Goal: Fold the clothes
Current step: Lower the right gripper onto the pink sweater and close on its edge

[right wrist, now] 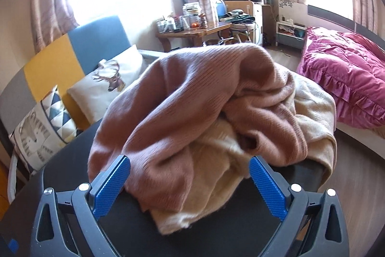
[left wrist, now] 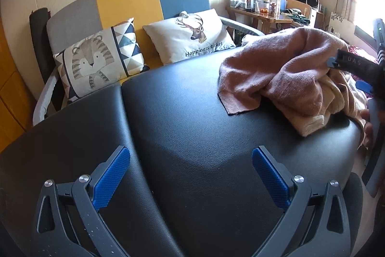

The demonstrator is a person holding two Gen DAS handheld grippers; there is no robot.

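Pink knit sweater [right wrist: 192, 98] lies crumpled in a heap on a cream garment [right wrist: 310, 112], both bunched at the right end of the black tabletop [left wrist: 192, 136]. Nothing here is folded flat; the cream one spills over the right edge, and a pink hem corner [left wrist: 228, 102] reaches toward the tabletop's middle.

Right claw [right wrist: 190, 178] is the nearer one: heap sits straight ahead of it, fabric bulging into the gap btwn its blue pads [right wrist: 112, 187], pads spread apart and not closed on anything. In the left wrist view this claw comes in from the right edge, w/ the tip against the pile.

Left claw [left wrist: 191, 176] hangs over bare tabletop near the front edge, pads wide apart, empty. Heap is well off to its front-right. Pile's long axis can't be told, too bunched; pink runs roughly from far edge to near edge.

My guess: the next pick goes to the right claw, prob. on pink.

Writing: deer cushion [left wrist: 190, 35] on the sofa [left wrist: 125, 1] reads "Happiness ticket". Right claw body shows "DAS" [left wrist: 353, 62], rest cut off. Tiger cushion [left wrist: 96, 59]: no text.
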